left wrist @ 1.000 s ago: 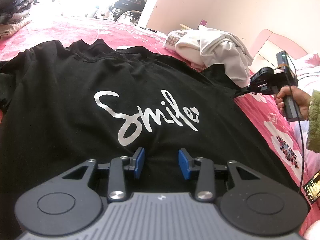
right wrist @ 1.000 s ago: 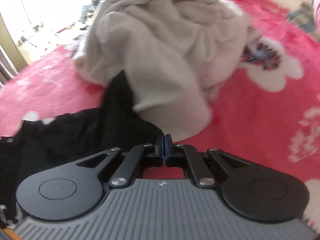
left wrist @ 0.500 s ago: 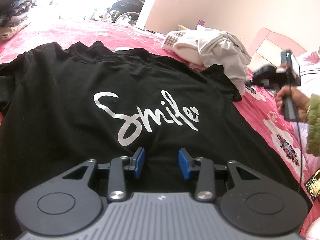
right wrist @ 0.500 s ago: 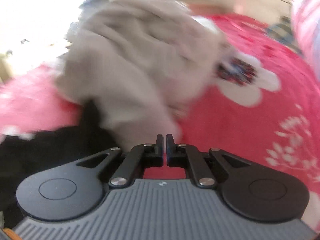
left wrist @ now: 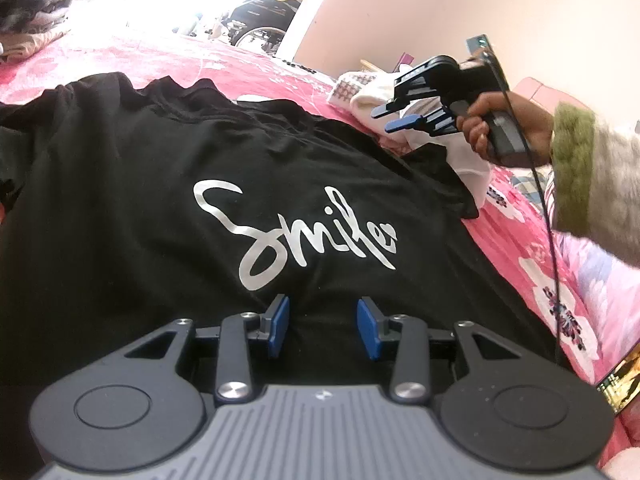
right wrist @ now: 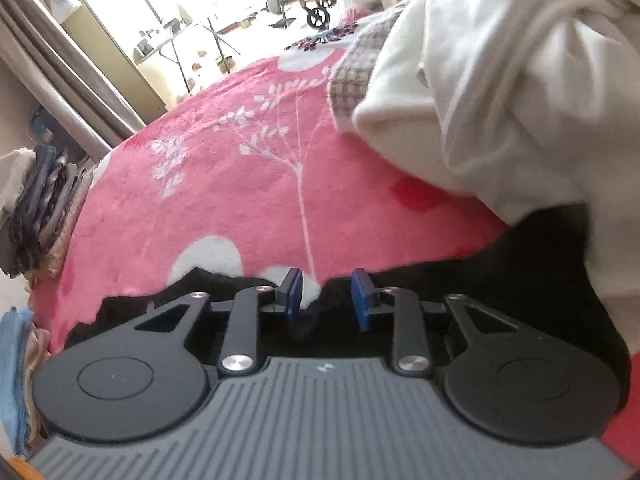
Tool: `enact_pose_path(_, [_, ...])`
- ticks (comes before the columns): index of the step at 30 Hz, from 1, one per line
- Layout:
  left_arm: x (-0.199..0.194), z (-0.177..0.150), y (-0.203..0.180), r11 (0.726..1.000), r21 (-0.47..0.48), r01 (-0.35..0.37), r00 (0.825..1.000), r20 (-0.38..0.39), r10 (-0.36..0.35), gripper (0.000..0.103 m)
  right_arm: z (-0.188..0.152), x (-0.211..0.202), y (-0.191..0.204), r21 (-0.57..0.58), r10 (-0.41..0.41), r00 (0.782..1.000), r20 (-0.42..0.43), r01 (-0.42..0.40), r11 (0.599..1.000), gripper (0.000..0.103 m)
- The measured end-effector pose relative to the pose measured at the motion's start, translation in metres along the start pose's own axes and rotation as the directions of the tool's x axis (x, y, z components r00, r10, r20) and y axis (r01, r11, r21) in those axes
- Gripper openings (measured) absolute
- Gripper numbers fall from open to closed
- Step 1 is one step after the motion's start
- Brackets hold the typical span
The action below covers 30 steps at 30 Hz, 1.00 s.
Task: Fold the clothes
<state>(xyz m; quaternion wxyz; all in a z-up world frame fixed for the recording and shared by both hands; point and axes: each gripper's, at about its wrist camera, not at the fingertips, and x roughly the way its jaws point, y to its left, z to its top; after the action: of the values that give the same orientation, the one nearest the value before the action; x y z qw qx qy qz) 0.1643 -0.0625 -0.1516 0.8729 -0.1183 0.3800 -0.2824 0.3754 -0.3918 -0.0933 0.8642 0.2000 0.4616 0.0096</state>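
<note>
Right gripper [left wrist: 394, 118] swung away from black shirt's sleeve, now up in air near white clothes pile [right wrist: 520, 92]; jaws just opening, nothing between. Left gripper [left wrist: 323, 328] low over black shirt [left wrist: 160, 208], jaws partly open, empty. Shirt flat on pink bed [right wrist: 240, 184], beside pile.

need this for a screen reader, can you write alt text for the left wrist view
A black T-shirt with "Smile" in white script lies spread flat on a pink floral bedspread, seen past the left gripper with its blue-padded jaws open and empty. At upper right a hand holds the right gripper, jaws apart, near a crumpled white garment.
</note>
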Motion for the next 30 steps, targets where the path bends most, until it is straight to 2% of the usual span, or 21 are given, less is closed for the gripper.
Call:
enact_pose_path(5, [0.0, 0.0, 0.004, 1.0, -0.022, 0.019, 1.0, 0.003, -0.019, 0.039, 0.004, 0.014, 0.003, 0.116, 0.024, 0.991, -0.135, -0.008, 0.993, 0.026])
enact_pose_path(7, [0.0, 0.0, 0.005, 0.999, -0.025, 0.022, 1.0, 0.005, -0.022, 0.039, -0.004, 0.027, 0.01, 0.096, -0.001, 0.983, -0.184, 0.019, 0.995, 0.026])
enact_pose_path(9, [0.0, -0.001, 0.005, 0.999, -0.026, 0.024, 1.0, 0.006, -0.024, 0.039, -0.01, 0.045, 0.008, 0.083, -0.062, 0.98, -0.191, 0.079, 0.993, 0.023])
enact_pose_path(11, [0.0, -0.001, 0.005, 0.999, -0.024, 0.026, 1.0, 0.005, -0.026, 0.039, -0.01, 0.06, 0.001, 0.074, -0.095, 0.986, -0.141, 0.106, 0.992, 0.009])
enact_pose_path(13, [-0.001, 0.0, 0.006, 0.999, -0.024, 0.03, 1.0, 0.003, -0.029, 0.039, -0.004, 0.063, -0.004, 0.095, -0.106, 0.993, -0.045, 0.11, 0.989, 0.006])
enact_pose_path(15, [-0.001, 0.0, 0.006, 0.999, -0.026, 0.031, 0.999, 0.004, -0.031, 0.039, 0.002, 0.059, -0.003, 0.087, -0.172, 0.983, 0.064, 0.167, 0.982, 0.008])
enact_pose_path(17, [-0.001, -0.001, 0.007, 0.999, -0.03, 0.033, 0.999, 0.006, -0.032, 0.039, 0.006, 0.051, -0.005, 0.108, -0.199, 0.972, 0.124, 0.187, 0.977, 0.012])
enact_pose_path(20, [-0.001, -0.001, 0.007, 0.999, -0.04, 0.035, 0.999, 0.009, -0.035, 0.039, 0.006, 0.03, 0.0, 0.121, -0.12, 0.982, 0.143, 0.103, 0.987, 0.012])
enact_pose_path(22, [-0.001, -0.001, 0.008, 0.998, -0.04, 0.039, 0.999, 0.009, -0.039, 0.039, 0.0, 0.018, 0.017, 0.072, -0.048, 0.994, 0.094, 0.041, 0.997, 0.012])
enact_pose_path(24, [-0.001, -0.001, 0.009, 0.998, -0.043, 0.043, 0.999, 0.008, -0.042, 0.039, -0.01, 0.014, 0.036, 0.018, 0.034, 0.999, -0.001, -0.034, 0.999, 0.012])
enact_pose_path(26, [-0.001, -0.001, 0.009, 0.998, -0.043, 0.044, 0.999, 0.008, -0.043, 0.039, -0.022, 0.025, 0.053, -0.027, 0.075, 0.988, -0.135, -0.079, 0.997, 0.012])
enact_pose_path(30, [-0.002, -0.001, 0.008, 0.999, -0.033, 0.041, 0.999, 0.008, -0.041, 0.039, -0.034, 0.073, 0.064, -0.045, 0.044, 0.982, -0.182, -0.053, 0.998, 0.009])
